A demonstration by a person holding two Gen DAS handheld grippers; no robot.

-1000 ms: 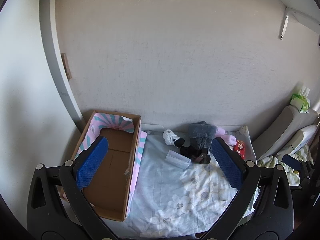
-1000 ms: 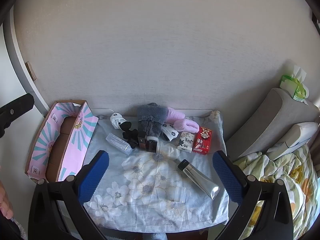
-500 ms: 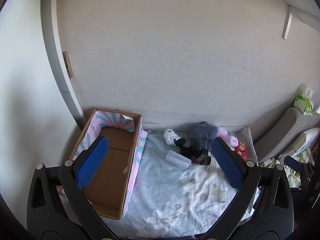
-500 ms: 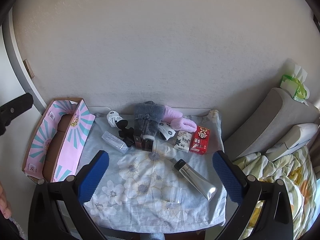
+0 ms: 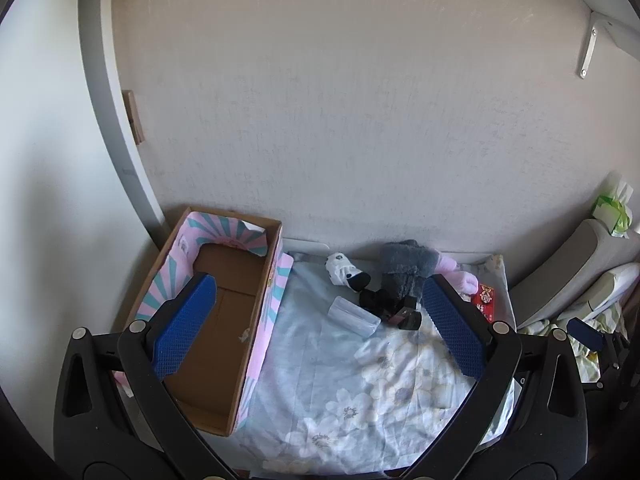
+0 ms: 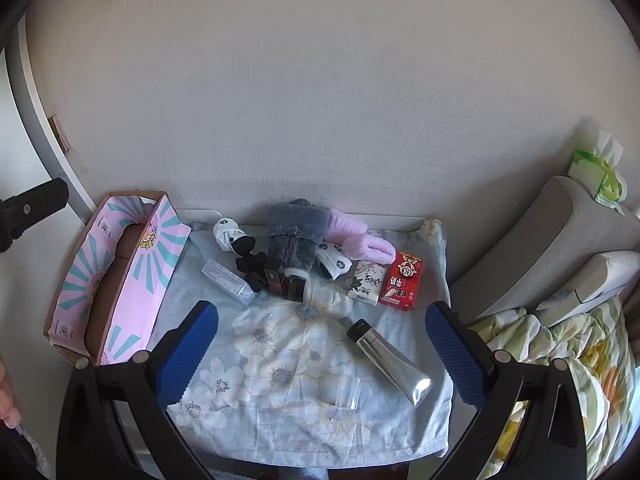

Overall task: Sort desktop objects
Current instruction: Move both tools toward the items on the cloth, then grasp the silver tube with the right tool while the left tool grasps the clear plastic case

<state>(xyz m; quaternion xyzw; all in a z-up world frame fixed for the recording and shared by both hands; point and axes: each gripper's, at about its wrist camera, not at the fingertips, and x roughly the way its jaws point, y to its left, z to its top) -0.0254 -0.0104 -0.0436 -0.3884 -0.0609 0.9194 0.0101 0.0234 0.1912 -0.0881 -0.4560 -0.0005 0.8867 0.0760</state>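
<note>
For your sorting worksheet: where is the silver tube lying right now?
In the right wrist view, the silver tube lies on the flowered cloth toward the table's front right, its black cap pointing toward the red box behind it.

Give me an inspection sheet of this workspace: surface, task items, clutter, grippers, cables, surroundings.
Surface: floral cloth covers the desk.
Job's things: cardboard box at left, nothing seen inside; silver tube, red carton, grey plush, pink slippers, clear case on the cloth.
Clutter: nothing seen.
Grippers: left gripper and right gripper open, holding nothing.
Cables: nothing seen.
Surroundings: wall behind; grey cushion, tissue pack at right.
</note>
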